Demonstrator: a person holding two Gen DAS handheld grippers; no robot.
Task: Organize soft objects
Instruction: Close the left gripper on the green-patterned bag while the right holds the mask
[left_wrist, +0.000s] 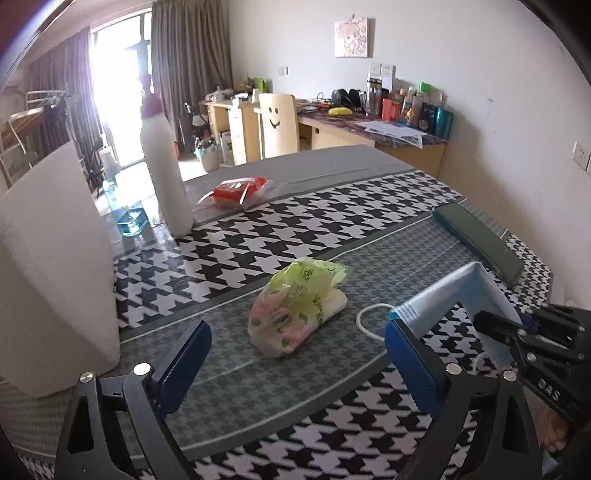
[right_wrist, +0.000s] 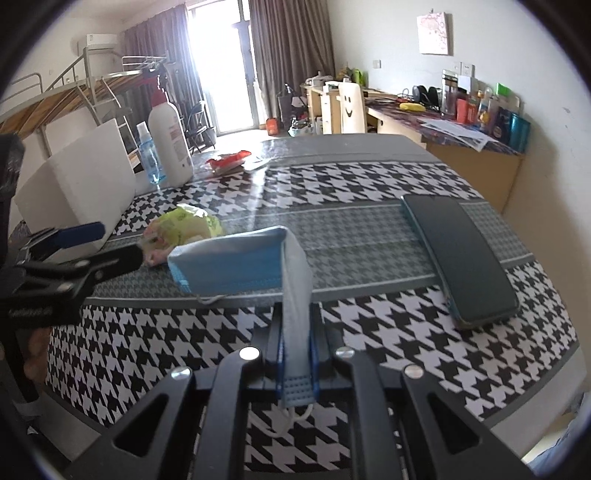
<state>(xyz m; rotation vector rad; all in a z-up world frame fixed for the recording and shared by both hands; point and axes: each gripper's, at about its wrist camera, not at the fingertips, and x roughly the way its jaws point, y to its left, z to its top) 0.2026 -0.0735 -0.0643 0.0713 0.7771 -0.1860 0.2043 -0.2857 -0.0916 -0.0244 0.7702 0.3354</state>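
Observation:
A light-blue face mask (right_wrist: 236, 262) hangs bent above the houndstooth tablecloth (right_wrist: 369, 177), and my right gripper (right_wrist: 295, 339) is shut on one end of it. In the left wrist view the mask (left_wrist: 461, 291) stretches from the right gripper (left_wrist: 495, 325) toward my left gripper's right pad. The left gripper (left_wrist: 295, 354) is open with nothing held. A green-and-pink plastic tissue pack (left_wrist: 299, 306) lies on the cloth just ahead of its fingers. From the right wrist view, the left gripper (right_wrist: 120, 242) sits beside that pack (right_wrist: 184, 225).
A dark phone (right_wrist: 461, 258) lies at the right. At the left stands a white block (left_wrist: 55, 266), and behind it a tall white bottle (left_wrist: 166, 177) and a blue spray bottle (right_wrist: 147, 158). A red packet (left_wrist: 236, 192) lies further back. A cluttered desk lines the wall.

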